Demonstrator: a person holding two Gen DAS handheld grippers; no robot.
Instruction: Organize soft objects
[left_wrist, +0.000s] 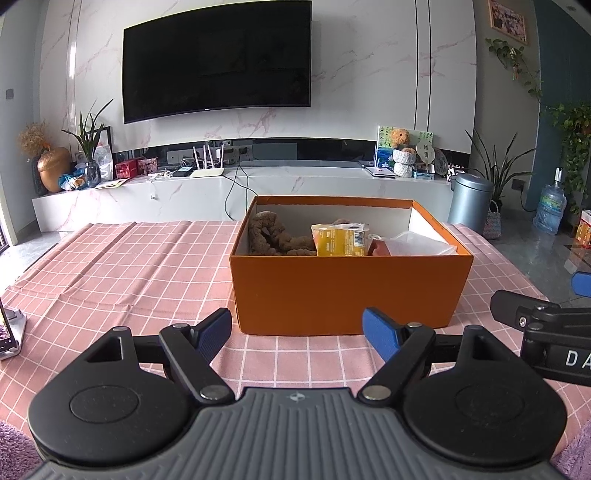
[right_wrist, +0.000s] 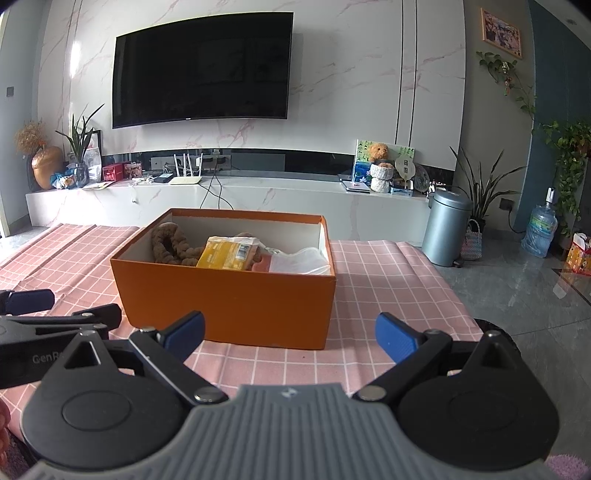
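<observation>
While the pink checked desk (left_wrist: 110, 266) carries the orange box (left_wrist: 347, 291) just ahead of your fingers, both grippers hang empty: left gripper (left_wrist: 297, 334) spread wide, right gripper (right_wrist: 290, 334) likewise. Inside the box lie a brown plush toy (left_wrist: 273, 238), a clear bag (left_wrist: 421, 243) and a yellow packet (left_wrist: 338, 242).

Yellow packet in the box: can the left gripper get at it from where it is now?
Probably yes. The left gripper is open and empty before the box, whose top is open. The yellow packet lies on top, uncovered; the gripper must clear the near wall first.
</observation>
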